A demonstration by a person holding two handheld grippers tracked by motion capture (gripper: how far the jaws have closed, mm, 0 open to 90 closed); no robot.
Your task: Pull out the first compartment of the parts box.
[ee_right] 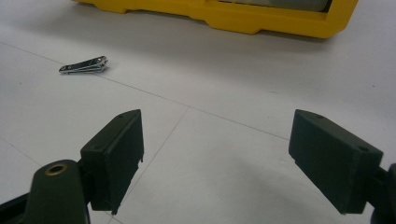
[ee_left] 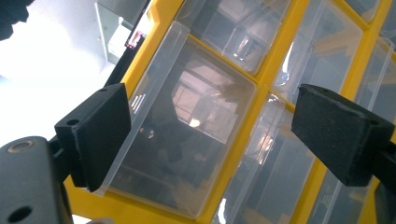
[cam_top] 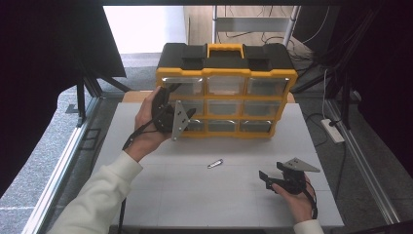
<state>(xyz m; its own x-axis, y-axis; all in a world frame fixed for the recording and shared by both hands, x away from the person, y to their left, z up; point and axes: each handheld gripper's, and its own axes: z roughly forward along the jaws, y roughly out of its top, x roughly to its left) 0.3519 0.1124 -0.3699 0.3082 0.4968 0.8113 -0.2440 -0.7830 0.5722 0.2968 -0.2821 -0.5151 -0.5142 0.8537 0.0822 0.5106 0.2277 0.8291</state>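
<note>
Two Spread Grippers, One at the Drawer Cabinet

Two tools are in use around the yellow-and-black plastic drawer cabinet (cam_top: 226, 90), which stands upright at the far side of the pale grey tabletop (cam_top: 195, 195). The left hand-held gripper (cam_top: 168, 100) is raised against the cabinet's left column of drawers, its jaws spread wide. In the left gripper view they frame a clear plastic drawer (ee_left: 187, 140) without touching it; glare and reflections on the drawer front hide whatever lies inside, and the neighbouring drawers are cut off by the frame edges.

The right hand-held gripper (cam_top: 268, 178) rests low, well in front of the cabinet's right end, jaws likewise apart and holding nothing. A small shiny metal nail clipper (cam_top: 215, 164) lies flat on the tabletop in front of the cabinet's middle, well apart from both tools. In the right gripper view the clipper (ee_right: 84, 65) is small and soft-edged, so its details are hard to read, and just the cabinet's yellow base strip shows.
</note>
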